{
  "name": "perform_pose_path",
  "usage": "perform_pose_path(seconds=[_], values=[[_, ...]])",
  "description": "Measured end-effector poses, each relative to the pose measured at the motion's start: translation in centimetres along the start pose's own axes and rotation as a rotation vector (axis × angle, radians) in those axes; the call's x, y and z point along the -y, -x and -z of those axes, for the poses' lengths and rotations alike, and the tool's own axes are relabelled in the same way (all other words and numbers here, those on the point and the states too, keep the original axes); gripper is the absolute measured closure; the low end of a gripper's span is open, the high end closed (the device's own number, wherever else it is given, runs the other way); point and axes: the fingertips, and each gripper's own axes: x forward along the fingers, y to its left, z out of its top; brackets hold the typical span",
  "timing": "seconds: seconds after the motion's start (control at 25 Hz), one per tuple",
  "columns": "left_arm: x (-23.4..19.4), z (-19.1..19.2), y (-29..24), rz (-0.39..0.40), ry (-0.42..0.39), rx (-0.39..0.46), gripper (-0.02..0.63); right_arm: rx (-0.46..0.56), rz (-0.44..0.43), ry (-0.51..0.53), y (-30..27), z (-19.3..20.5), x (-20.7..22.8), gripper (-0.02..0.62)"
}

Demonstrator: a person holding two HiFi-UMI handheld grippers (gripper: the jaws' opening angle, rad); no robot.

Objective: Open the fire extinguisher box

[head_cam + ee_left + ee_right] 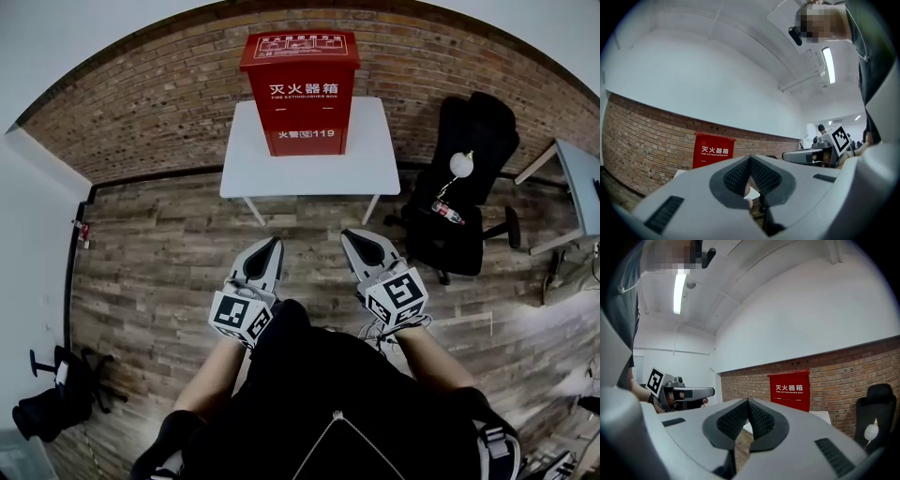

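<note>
I held both claws low in front of me, well short of the work. The left claw [276, 242] was clenched, its jaws meeting at the tips with nothing between them, as its own view showed plainly. The right claw [348, 233] was clenched as well and empty, its jaws pressed together. The two sat side by side over the plank floor [159, 262], near each other but apart, both pointing toward the far side. Each claw's view caught the other one off to its side.

The box [300, 92] stood upright on the far half of a white table [375, 155], in front of the brick wall [141, 103]. It was red with white lettering on the front, and its top and front looked shut. Both claws were well apart from it, with bare floor lying between them and the table's near edge. In the left claw's view the box showed beyond the jaws to the left. In the right claw's view it showed to the right.

Right of the table stood a black chair [473, 122] with a small bottle [447, 213] lying on it and a white round thing [460, 164] just above. I couldn't tell what that was. Farther right, the corner of a second table [577, 178] showed.
</note>
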Motion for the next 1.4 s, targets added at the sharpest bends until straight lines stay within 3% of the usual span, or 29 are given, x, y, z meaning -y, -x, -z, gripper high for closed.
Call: perform_pose_path(seconds=[0.48, 1.0, 1.12, 1.28, 1.4], values=[[-5.3, 0.3, -5.2, 0.009, 0.022, -0.014, 0.558, -0.014, -0.002, -0.016, -6.0, -0.2, 3.6, 0.577], [-15.1, -1.3, -13.4, 0.063, 0.049, -0.033, 0.557, -0.021, 0.056, -0.038, -16.9, -2.0, 9.1, 0.577], [-17.0, -1.7, -14.9, 0.075, 0.048, -0.033, 0.558, -0.005, 0.049, -0.02, -18.8, -2.9, 9.4, 0.577], [-19.1, -2.0, -16.6, 0.098, 0.054, -0.036, 0.558, -0.011, 0.067, 0.084, -21.2, -3.9, 10.1, 0.577], [-20.6, -2.2, -17.7, 0.116, 0.052, -0.042, 0.558, -0.003, 0.039, 0.079, -23.3, -4.6, 10.5, 0.577]])
